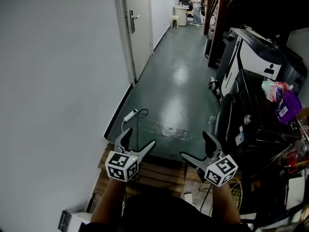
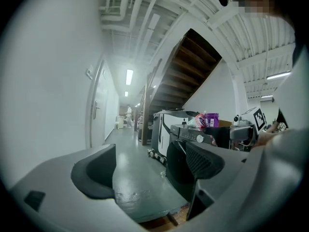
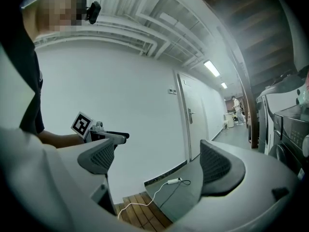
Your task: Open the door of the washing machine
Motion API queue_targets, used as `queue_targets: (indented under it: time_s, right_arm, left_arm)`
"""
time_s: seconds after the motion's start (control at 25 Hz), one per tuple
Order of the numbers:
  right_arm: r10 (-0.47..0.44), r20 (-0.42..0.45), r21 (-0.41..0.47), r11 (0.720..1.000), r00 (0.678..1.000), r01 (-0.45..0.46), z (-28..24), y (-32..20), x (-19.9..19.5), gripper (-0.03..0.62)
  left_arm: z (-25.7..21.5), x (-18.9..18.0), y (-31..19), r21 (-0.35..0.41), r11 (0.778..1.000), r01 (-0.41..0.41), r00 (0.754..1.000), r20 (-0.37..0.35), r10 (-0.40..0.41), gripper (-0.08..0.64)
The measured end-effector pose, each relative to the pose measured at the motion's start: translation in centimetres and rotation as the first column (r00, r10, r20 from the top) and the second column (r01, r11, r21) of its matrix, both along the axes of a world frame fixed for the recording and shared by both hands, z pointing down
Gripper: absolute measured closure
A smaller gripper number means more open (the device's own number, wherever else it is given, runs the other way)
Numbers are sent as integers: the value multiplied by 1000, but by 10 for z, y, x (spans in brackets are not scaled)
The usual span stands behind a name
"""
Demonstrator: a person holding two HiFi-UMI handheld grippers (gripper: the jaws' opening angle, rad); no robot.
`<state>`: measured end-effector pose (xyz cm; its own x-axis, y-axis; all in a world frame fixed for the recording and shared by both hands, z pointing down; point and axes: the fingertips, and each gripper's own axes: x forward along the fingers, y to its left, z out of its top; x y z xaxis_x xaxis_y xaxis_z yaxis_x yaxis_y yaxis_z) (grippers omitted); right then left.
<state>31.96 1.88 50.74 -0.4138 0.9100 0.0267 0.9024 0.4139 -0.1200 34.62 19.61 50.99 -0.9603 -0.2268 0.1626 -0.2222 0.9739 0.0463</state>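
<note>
Both my left gripper [image 1: 140, 137] and right gripper [image 1: 194, 144] are hovering, jaws spread and empty, near the washing machine [image 1: 251, 122], the right looking better placed to hook its door [image 1: 226, 117].

The dark green floor [image 1: 181, 81] runs down the corridor, glossy under the lights, with a rough, paler patch [image 1: 176, 132] near its close end. A white power strip [image 1: 130, 115] lies on it just beside the left wall's skirting, a black cable [image 1: 143, 111] looped at its end. A slatted wooden platform [image 1: 159, 174] sits at the near edge. Along the right side stand the washing machine [image 1: 241, 124] and, farther on, a white appliance [image 1: 253, 57].
</note>
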Motion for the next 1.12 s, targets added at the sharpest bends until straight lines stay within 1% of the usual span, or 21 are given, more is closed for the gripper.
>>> queue_targets:
  time_s: [0.16, 0.36, 0.48, 0.6, 0.72, 0.84, 0.96, 1.12]
  right_arm:
    - [-2, -16, 10, 1000, 1000, 2, 13, -12, 10, 40]
    - [-3, -61, 17, 1000, 998, 4, 32, -29, 17, 40]
    - [-11, -92, 10, 1000, 996, 12, 39, -30, 17, 40]
    - [-34, -111, 9, 999, 993, 35, 45, -22, 16, 41]
    - [-62, -133, 33, 997, 989, 67, 58, -11, 12, 41]
    - [-66, -166, 56, 995, 984, 77, 69, 1, -4, 41]
    - [-64, -190, 76, 994, 980, 80, 79, 14, -30, 41]
    - [-67, -222, 109, 990, 973, 93, 96, 39, -75, 41]
  left_arm:
    - [15, 12, -2, 15, 1000, 19, 999, -30, -18, 77]
    - [32, 25, -1, 44, 996, 71, 996, -54, -69, 72]
    - [40, 28, -5, 48, 997, 66, 995, -74, -62, 74]
    - [45, 23, -11, 54, 998, 35, 995, -90, -30, 74]
    - [56, 12, -16, 60, 998, 12, 993, -117, -5, 74]
    - [69, -7, -11, 72, 997, 10, 989, -146, 1, 74]
    - [83, -34, 3, 94, 995, 13, 984, -176, 4, 74]
    - [94, -82, 25, 110, 994, 13, 982, -186, 8, 75]
